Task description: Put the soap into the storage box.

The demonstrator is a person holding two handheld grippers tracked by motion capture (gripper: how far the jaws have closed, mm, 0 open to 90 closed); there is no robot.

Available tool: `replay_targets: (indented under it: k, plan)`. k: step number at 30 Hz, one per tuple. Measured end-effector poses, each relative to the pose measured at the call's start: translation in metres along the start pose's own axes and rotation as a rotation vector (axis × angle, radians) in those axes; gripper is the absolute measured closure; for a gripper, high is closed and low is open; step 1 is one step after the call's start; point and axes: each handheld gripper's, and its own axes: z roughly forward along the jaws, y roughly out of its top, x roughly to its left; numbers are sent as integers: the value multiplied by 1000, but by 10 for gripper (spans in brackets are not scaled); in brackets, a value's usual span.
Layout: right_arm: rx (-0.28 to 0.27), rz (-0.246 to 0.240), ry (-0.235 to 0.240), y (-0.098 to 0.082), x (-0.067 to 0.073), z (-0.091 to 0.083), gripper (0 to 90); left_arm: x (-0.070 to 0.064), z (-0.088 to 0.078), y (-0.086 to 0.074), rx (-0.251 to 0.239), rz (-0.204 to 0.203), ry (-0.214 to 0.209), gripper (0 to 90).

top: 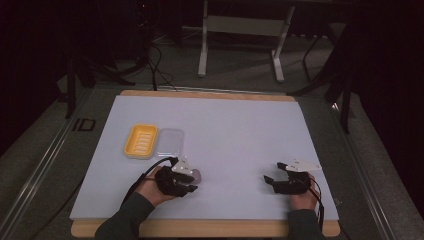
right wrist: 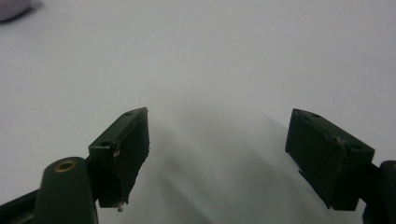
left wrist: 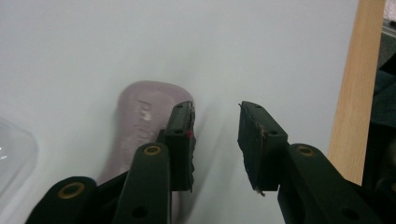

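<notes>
counter (top: 240, 135): big white sheet on a wooden board, taking up most of the high view. Everything is sitting toward the person's left half; the right half is just bare sheet.

yellow tray (top: 140, 141): ribbed soap-dish kind of thing, sitting just beside the clear lid (top: 171, 142), both up-counter from the left hand. In the left gripper view a bit of clear plastic (left wrist: 14, 154) is getting cut off at the frame edge, so I'm only guessing it's that lid.

soap bar (left wrist: 140, 126): pale lilac, lying flat on the counter right by the left tongs, well short of the tray. Lettering is pressed into the top but it's too blurry to read. In the high view it's peeking out (top: 197, 175) from behind the gripper.

left tongs (left wrist: 215, 140): standing apart with nothing between them. One black pad is sitting over the bar's edge; can't tell if it's touching or hovering above.

right tongs (right wrist: 217, 156): wide apart over bare counter, idling.

step: looks to me like the bar is loose and the left hand is working out a grip.

next move: I'd say it calls for shifting the left tongs sideways so the bar is sitting between the pads, then closing across its narrow width.
</notes>
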Motion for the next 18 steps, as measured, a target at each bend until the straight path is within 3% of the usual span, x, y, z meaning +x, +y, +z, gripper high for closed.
replay_targets:
  k: [9, 14, 18]
  plan:
    - [5, -7, 1, 0, 0, 0, 212, 16, -8, 5, 22, -42, 27, 622]
    - [6, -8, 0, 0, 0, 0, 212, 23, -8, 7, 36, -47, 0, 524]
    - [9, -10, -1, 0, 0, 0, 212, 28, -7, 8, 41, -53, 3, 452]
